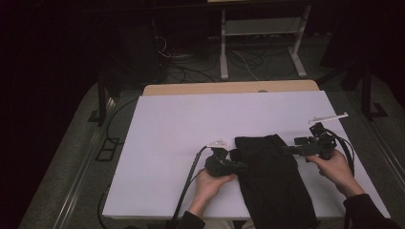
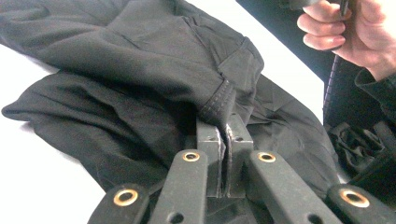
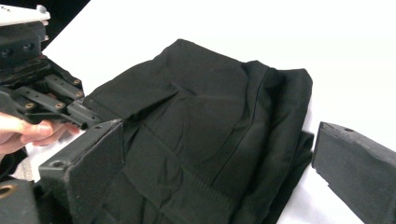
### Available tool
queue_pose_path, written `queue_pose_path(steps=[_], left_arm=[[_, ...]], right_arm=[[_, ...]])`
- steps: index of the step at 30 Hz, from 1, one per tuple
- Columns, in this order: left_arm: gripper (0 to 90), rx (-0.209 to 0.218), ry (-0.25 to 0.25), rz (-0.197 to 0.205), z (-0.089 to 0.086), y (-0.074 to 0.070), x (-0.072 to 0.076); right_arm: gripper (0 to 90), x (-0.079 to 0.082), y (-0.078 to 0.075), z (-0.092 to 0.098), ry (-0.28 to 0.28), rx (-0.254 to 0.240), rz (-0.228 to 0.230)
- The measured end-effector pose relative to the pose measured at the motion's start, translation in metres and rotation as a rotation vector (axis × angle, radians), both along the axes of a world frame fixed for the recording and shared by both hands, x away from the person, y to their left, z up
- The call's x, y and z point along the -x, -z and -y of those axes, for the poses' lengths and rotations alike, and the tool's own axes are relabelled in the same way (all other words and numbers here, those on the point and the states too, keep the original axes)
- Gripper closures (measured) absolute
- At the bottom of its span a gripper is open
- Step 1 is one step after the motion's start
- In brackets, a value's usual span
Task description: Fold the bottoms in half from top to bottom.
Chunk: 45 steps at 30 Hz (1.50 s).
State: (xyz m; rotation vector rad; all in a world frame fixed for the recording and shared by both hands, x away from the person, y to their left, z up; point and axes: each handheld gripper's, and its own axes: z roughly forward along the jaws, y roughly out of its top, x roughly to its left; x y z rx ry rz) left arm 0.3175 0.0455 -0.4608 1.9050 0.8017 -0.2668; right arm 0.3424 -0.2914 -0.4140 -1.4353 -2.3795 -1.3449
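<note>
I've got the left hand-held gripper (image 1: 239, 165) at the left edge of the black garment (image 1: 272, 179), and its jaws are squeezed right down on a stitched hem of that cloth; in the left gripper view the fabric edge (image 2: 219, 105) sits pinched between the two pads, bunched and lifted a little above them. The garment itself lies folded on the white worktop (image 1: 167, 143), towards the near edge, running from the middle of the sheet down to the person's side. Moving across the garment, I see its upper layers folded flat with a seam and a ribbed band (image 3: 205, 189) showing in the right gripper view. On the garment's right side sits the right hand-held gripper (image 1: 289, 149), pointing at the cloth's upper right corner; its jaws stand wide apart with one jaw at each side of the fabric and nothing clamped, both pads clear of the cloth as far as I can tell.
</note>
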Motion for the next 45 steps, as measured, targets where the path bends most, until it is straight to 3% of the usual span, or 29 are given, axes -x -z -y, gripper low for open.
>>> queue_pose_path(steps=[5,13,27,34,45], left_arm=[[86.7,-0.003,0.0,-0.001,0.0,0.001,0.0],[86.6,0.001,-0.002,-0.001,0.0,0.001,0.0],[86.7,0.001,0.002,-0.003,0.0,0.001,0.0],[86.6,0.0,0.001,-0.004,0.0,0.001,0.0],[86.6,-0.003,0.004,-0.003,0.0,0.002,0.0]], right_arm=[[1.4,-0.01,0.001,-0.003,0.004,0.019,0.022],[1.4,-0.03,0.007,-0.004,0.014,0.038,0.022],[1.7,-0.049,0.02,-0.007,0.017,0.039,-0.014],[6.6,-0.057,0.026,-0.016,-0.018,0.045,-0.041],[14.0,-0.064,0.034,-0.019,-0.027,0.032,-0.061]])
